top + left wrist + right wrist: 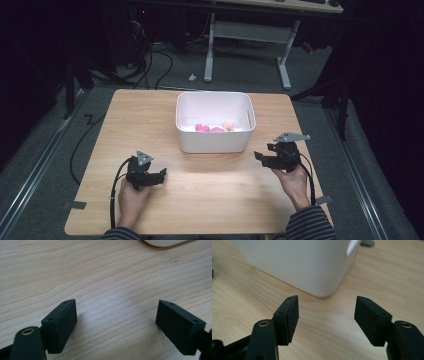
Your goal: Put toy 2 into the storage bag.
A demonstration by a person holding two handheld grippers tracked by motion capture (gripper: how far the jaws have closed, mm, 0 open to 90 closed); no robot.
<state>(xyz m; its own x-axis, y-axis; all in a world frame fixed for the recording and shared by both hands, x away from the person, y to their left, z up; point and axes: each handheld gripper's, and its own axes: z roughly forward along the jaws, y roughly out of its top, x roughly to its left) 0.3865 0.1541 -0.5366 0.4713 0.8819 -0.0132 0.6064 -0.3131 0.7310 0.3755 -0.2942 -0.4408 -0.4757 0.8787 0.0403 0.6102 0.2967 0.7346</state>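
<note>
Gaping fingers: both grippers stand wide apart at the jaws and hold nothing; bare wood shows between the pads in each gripper view.
Left gripper (pixel 161 174): lower left of the high view, low over the table, pointing right toward the middle of the board.
Right gripper (pixel 258 156): right of centre in the high view, aimed at the bin's near right corner, close to it but not touching.
Bin (pixel 212 142): white, upper middle of the table; its wall takes up the top of the right gripper view (pixel 294 262).
Small pieces (pixel 202 128): pink and orange bits lie in the bin against its near wall; what they are is too small to tell.
Progress: judged from this, the pieces are already inside and none lies on the table (pixel 210 200); little seems left, unless the pieces are to come out.
Open room: wide bare wood in the lower half of the high view.
Edges: the right gripper sits near the table's right edge; the bin's rim blocks any low reach inward.
</note>
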